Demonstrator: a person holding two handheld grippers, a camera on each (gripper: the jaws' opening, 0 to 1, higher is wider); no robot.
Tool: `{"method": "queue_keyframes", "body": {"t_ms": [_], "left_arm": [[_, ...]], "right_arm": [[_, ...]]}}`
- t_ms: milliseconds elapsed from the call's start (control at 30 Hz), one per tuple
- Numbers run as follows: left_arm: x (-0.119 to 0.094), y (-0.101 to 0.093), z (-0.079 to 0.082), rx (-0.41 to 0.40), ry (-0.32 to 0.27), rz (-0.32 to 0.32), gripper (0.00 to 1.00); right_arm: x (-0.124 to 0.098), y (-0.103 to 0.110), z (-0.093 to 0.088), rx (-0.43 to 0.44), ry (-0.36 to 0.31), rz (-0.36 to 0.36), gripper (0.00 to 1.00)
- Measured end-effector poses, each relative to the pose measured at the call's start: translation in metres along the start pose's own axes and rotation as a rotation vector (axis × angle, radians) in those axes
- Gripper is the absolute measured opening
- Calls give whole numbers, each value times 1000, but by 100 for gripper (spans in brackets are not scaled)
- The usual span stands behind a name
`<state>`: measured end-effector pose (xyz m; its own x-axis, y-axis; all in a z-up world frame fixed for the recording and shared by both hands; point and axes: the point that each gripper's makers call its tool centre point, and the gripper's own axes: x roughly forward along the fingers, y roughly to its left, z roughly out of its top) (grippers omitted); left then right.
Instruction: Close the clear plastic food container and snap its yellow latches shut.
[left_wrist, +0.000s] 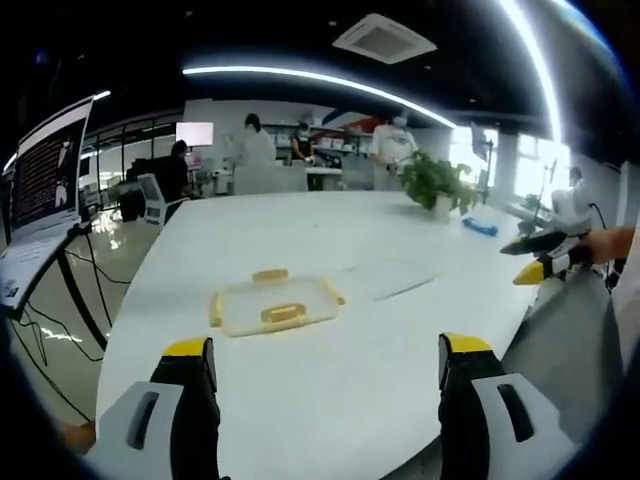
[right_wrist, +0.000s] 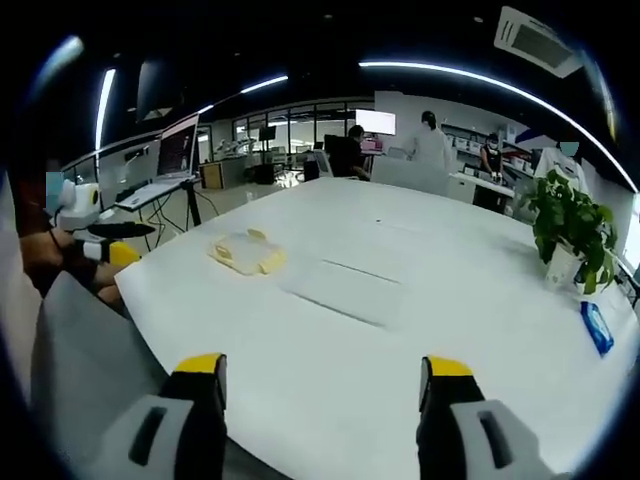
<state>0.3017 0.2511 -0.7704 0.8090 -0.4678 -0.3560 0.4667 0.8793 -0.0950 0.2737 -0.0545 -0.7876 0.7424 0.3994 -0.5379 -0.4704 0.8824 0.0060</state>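
The clear plastic container with yellow latches on its sides rests on the white table, left of centre and well ahead of my left gripper. That gripper is open and holds nothing. A flat clear lid lies on the table to the right of the container, apart from it. In the right gripper view the container is far off to the left and the lid lies nearer the middle. My right gripper is open and hovers over the table's near edge. Neither gripper touches anything.
A potted plant and a blue object stand at the table's far side. A laptop on a stand is beside the table. Several people are in the background. The other gripper enters each view's edge.
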Motion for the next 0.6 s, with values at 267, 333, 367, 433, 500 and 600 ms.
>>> {"method": "queue_keyframes", "body": {"t_ms": [267, 333, 367, 433, 500, 600], "left_arm": [[7, 1, 0, 0, -10, -5, 91], [9, -2, 0, -10, -10, -12, 92], [10, -3, 1, -11, -11, -13, 92], [12, -7, 2, -9, -13, -22, 91], [13, -10, 2, -1, -7, -34, 89], [15, -11, 3, 18, -3, -39, 88]], "right_arm": [[-2, -3, 3, 8, 1, -11, 78], [-3, -2, 1, 15, 4, -14, 78], [-4, -2, 0, 18, 5, -14, 78], [-6, -2, -1, 20, 6, -23, 79], [-8, -6, -1, 6, 4, -51, 79], [-10, -6, 0, 11, 6, -44, 79]]}}
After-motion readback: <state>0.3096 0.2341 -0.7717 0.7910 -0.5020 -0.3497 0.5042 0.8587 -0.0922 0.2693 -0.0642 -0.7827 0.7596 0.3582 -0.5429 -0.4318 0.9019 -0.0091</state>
